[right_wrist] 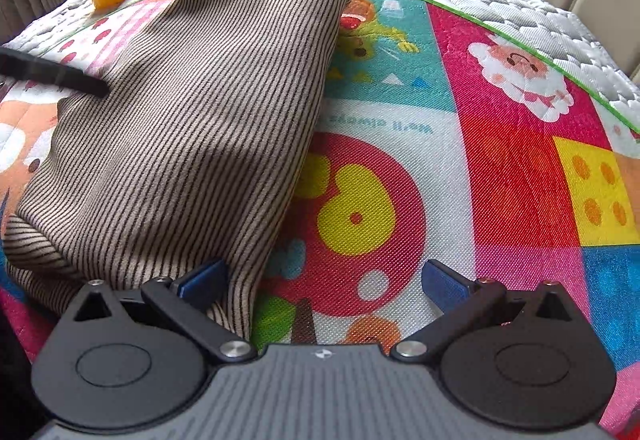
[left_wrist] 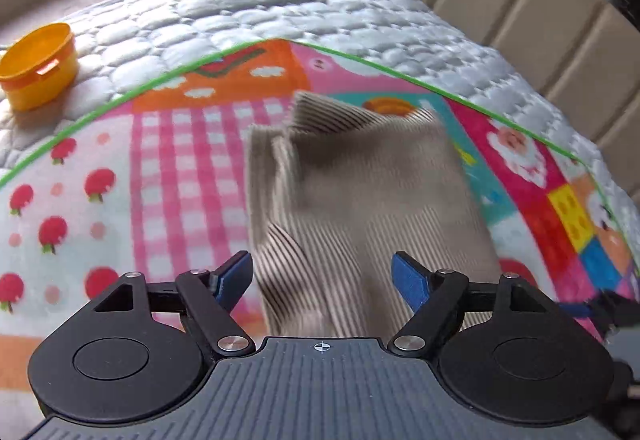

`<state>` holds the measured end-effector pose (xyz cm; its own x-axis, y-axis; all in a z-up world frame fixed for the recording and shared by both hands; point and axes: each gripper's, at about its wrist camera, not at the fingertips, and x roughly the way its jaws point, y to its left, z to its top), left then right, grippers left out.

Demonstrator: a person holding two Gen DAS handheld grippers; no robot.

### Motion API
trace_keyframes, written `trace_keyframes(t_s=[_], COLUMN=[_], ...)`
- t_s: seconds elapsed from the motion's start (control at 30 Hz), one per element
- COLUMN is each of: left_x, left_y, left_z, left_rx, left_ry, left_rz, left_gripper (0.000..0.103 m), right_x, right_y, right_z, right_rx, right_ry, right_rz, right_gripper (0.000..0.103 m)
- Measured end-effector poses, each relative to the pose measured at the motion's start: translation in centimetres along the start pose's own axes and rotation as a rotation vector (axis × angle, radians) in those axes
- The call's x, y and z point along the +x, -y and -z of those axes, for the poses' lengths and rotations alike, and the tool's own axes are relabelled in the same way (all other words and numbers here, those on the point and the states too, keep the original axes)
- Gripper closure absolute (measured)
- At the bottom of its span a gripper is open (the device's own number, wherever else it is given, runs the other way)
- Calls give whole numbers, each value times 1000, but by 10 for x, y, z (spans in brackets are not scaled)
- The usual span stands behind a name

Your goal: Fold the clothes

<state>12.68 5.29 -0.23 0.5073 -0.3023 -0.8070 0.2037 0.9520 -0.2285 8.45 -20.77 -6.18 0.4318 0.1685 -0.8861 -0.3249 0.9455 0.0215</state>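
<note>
We've got the beige, dark-pinstriped knit garment (right_wrist: 192,128) lying folded on the bright cartoon-print play mat (right_wrist: 500,168), which sits on a grey quilted bed cover (left_wrist: 300,12). An orange round plastic tub (left_wrist: 38,66) stands on the quilt near the mat's far-left corner, well apart from the cloth.

Left gripper (left_wrist: 322,280): jaws spread wide, nothing pinched; striped fabric lies under and between the blue pads (left_wrist: 408,282), but they don't press on it. The left view is motion-blurred, so edges there are hard to read. Right gripper (right_wrist: 322,280): also spread, empty, w/ its left pad over the garment's near-right edge and its right pad over bare mat.

Our read: one fold is laid and both hands are free, so next is prob. re-gripping for the following fold. To do it well:
- Pick corners, not mid-fabric; the near edge by the right gripper looks like the handiest start.
- Get all layers between the pads before closing, else the top layer peels off alone.
- The near-left corner shows a bunched, turned-over bit; flatten it first or the fold goes lumpy.
- Lift both corners together, keep the edge taut, lay it down square w/ the far edge.
- Knit is soft and stretchy; pull gently.
</note>
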Motion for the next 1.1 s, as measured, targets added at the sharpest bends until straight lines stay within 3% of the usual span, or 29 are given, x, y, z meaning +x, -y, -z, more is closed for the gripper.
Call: trace_keyframes(t_s=[0.1, 0.2, 0.4, 0.47, 0.57, 0.67, 0.77, 0.93, 1.1], left_x=[-4, -1, -9, -14, -17, -18, -22, -22, -27], left_y=[24, 30, 14, 13, 11, 8, 2, -6, -8], left_z=[28, 49, 64, 65, 66, 65, 64, 62, 58], left_rx=[200, 289, 202, 196, 188, 168, 131, 88, 79], left_ry=[-64, -117, -95, -82, -64, -54, -38, -34, 5], left_rz=[-71, -151, -121, -115, -116, -113, -106, -99, -48], left_gripper=[18, 13, 9, 9, 8, 7, 6, 4, 4], right_x=[1, -15, -58, -50, -17, -17, -27, -54, -47], right_y=[3, -3, -31, -41, -59, -70, -75, -86, -80], right_z=[-2, -4, -12, -10, 4, 16, 13, 9, 7], right_rx=[35, 61, 32, 20, -59, -101, -143, -275, -228], right_ry=[-23, 10, 191, 161, 35, 102, 99, 169, 176], right_rz=[6, 42, 66, 72, 124, 166, 183, 175, 134], right_gripper=[0, 0, 0, 0, 0, 0, 0, 0, 0])
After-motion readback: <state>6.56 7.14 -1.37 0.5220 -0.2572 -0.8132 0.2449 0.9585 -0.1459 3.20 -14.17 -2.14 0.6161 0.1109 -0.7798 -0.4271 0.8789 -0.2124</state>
